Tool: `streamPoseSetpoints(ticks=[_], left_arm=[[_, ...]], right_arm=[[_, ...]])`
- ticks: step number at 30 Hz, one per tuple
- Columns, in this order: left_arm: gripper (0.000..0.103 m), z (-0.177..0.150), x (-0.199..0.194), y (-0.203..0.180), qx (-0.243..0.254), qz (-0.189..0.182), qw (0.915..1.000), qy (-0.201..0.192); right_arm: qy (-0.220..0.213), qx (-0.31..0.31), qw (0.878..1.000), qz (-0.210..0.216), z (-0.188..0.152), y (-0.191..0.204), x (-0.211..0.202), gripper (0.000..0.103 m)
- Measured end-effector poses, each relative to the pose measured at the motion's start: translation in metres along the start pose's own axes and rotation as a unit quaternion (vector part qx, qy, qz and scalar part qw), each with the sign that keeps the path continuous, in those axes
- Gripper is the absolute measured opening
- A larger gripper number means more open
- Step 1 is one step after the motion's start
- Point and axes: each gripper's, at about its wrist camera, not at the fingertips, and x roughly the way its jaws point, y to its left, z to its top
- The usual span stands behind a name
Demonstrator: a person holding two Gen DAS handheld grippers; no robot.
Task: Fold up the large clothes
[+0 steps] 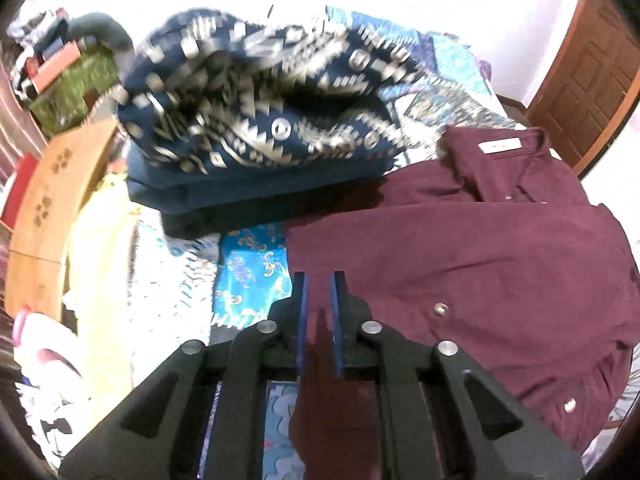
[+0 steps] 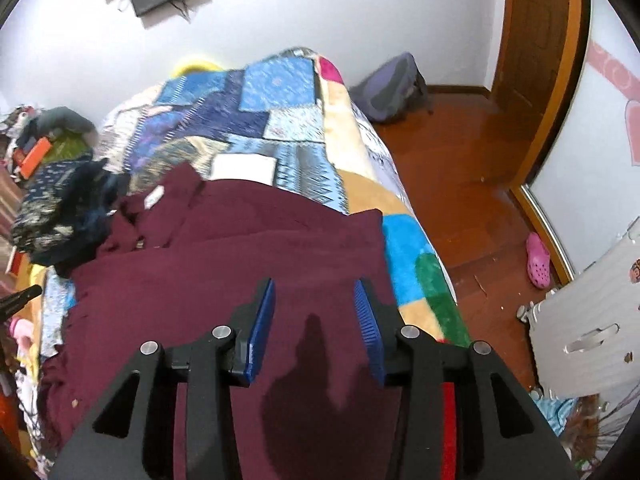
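A maroon button shirt (image 1: 480,248) lies spread on the patchwork bedspread (image 1: 252,268), collar and white label at the far end. It also fills the middle of the right wrist view (image 2: 248,264). My left gripper (image 1: 319,280) is shut on the shirt's left edge, with maroon cloth between the blue pads. My right gripper (image 2: 316,288) is open just above the shirt's near part, its shadow on the cloth.
A navy and white patterned garment (image 1: 256,112) lies bunched at the shirt's far left, also seen in the right wrist view (image 2: 60,208). A wooden headboard (image 1: 44,216) and clutter are at left. Bedspread (image 2: 280,120), wooden floor (image 2: 460,184), a backpack (image 2: 392,88) and a pink clog (image 2: 538,260) are at right.
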Motion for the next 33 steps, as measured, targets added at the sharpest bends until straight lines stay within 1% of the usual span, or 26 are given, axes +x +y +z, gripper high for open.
streamPoseSetpoints(ticks=[1,3,4,5,7,9,10,11,12,13,15,16,19,24,26,30,33], left_arm=[[0.018,0.0,-0.005,0.003,0.002,0.002,1.0,-0.006],[0.033,-0.005,-0.03,0.002,0.004,0.003,0.9996,-0.027],[0.041,-0.006,-0.035,0.009,0.004,0.004,0.9994,-0.034],[0.044,-0.01,-0.048,0.008,0.003,0.008,0.9988,-0.047],[0.058,-0.013,-0.054,0.006,0.003,0.017,0.998,-0.061],[0.064,-0.023,-0.072,0.007,0.007,0.03,0.9967,-0.075],[0.069,-0.026,-0.074,0.005,0.009,0.032,0.9965,-0.077],[0.072,-0.032,-0.082,0.006,0.01,0.036,0.9962,-0.079],[0.078,-0.036,-0.084,0.006,0.01,0.038,0.996,-0.081],[0.087,-0.043,-0.091,0.007,0.01,0.04,0.9956,-0.084],[0.094,-0.056,-0.097,0.009,0.009,0.043,0.9953,-0.086],[0.095,-0.062,-0.098,0.01,0.007,0.042,0.9955,-0.085],[0.095,-0.081,-0.095,0.015,0.0,0.03,0.9977,-0.061],[0.095,-0.112,-0.07,0.025,-0.016,-0.004,0.9999,0.004],[0.095,-0.123,-0.056,0.028,-0.023,-0.015,0.9991,0.033],[0.095,-0.14,-0.032,0.031,-0.042,-0.032,0.9957,0.076],[0.095,-0.15,-0.016,0.029,-0.05,-0.043,0.993,0.099]], right_arm=[[-0.007,-0.006,1.0,0.0,-0.002,0.003,-0.008,0.04],[-0.023,-0.023,0.999,-0.004,-0.007,0.012,-0.021,0.048],[-0.032,-0.034,0.999,-0.007,-0.01,0.016,-0.029,0.055],[-0.037,-0.04,0.998,-0.009,-0.013,0.019,-0.033,0.059],[-0.05,-0.055,0.997,-0.011,-0.022,0.025,-0.046,0.06],[-0.051,-0.062,0.997,-0.009,-0.03,0.027,-0.051,0.06],[-0.05,-0.064,0.997,-0.008,-0.034,0.028,-0.053,0.06],[-0.049,-0.064,0.997,-0.008,-0.039,0.027,-0.055,0.06],[-0.049,-0.063,0.997,-0.009,-0.045,0.027,-0.057,0.06],[-0.048,-0.062,0.997,-0.01,-0.05,0.025,-0.059,0.06],[-0.044,-0.056,0.997,-0.012,-0.06,0.022,-0.062,0.06],[-0.042,-0.05,0.998,-0.011,-0.065,0.02,-0.062,0.06],[-0.03,-0.028,0.999,-0.006,-0.077,0.011,-0.061,0.06],[-0.008,0.014,1.0,0.007,-0.1,-0.002,-0.06,0.06],[0.003,0.033,0.999,0.016,-0.11,-0.006,-0.059,0.06],[0.03,0.057,0.998,0.029,-0.128,-0.011,-0.049,0.06],[0.052,0.069,0.996,0.038,-0.139,-0.012,-0.039,0.06]])
